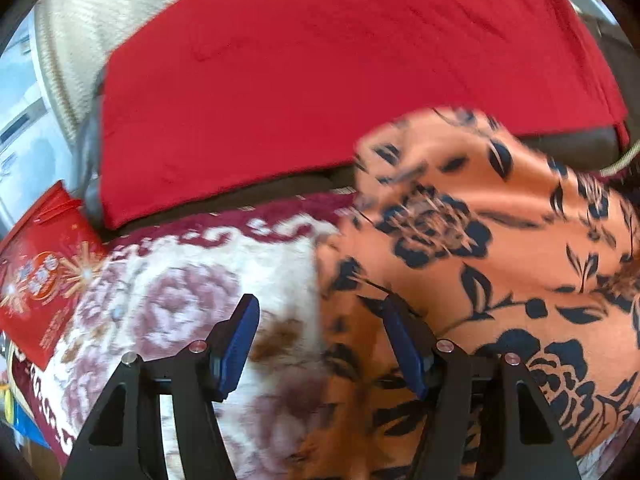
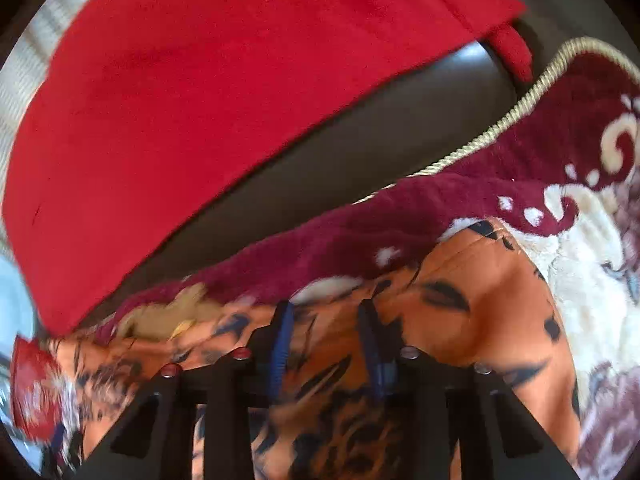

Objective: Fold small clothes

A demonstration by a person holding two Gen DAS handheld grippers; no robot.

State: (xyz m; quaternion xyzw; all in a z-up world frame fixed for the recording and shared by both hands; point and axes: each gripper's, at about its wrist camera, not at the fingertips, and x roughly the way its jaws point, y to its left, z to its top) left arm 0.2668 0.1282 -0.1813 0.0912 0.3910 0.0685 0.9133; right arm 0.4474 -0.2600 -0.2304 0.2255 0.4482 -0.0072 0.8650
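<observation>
Your left gripper point(image 1: 320, 344) is nearest in its view: jaws apart, blue pads point(image 1: 240, 352) clear, nothing pinched. The L finger hangs over the white-and-maroon floral blanket point(image 1: 192, 280); the R finger sits at the edge of the orange garment w/ black flowers point(image 1: 500, 248). The garment's left edge runs btwn the two fingers, but neither pad presses on it.

Your right gripper point(image 2: 326, 340) has its fingers narrower, w/ orange fabric showing in the gap btwn them. The view is blurred there, so you can't tell if the pads bite the cloth or just straddle it.

The garment lies on the blanket, spread across the near-right part of the left wrist view and bunched across the near part of the right wrist view, w/ a raised fold point(image 2: 480, 280) just right of the fingers.

Farther out, a blanket corner w/ gold cord trim point(image 2: 520, 112) curls up at right. Beyond it sits a dark cushion point(image 2: 360, 168) under a red cloth point(image 1: 340, 80). At near left, a red printed bag point(image 1: 36, 280) lies beside the blanket. A ribbed cream fabric point(image 1: 92, 20) shows at far left.
</observation>
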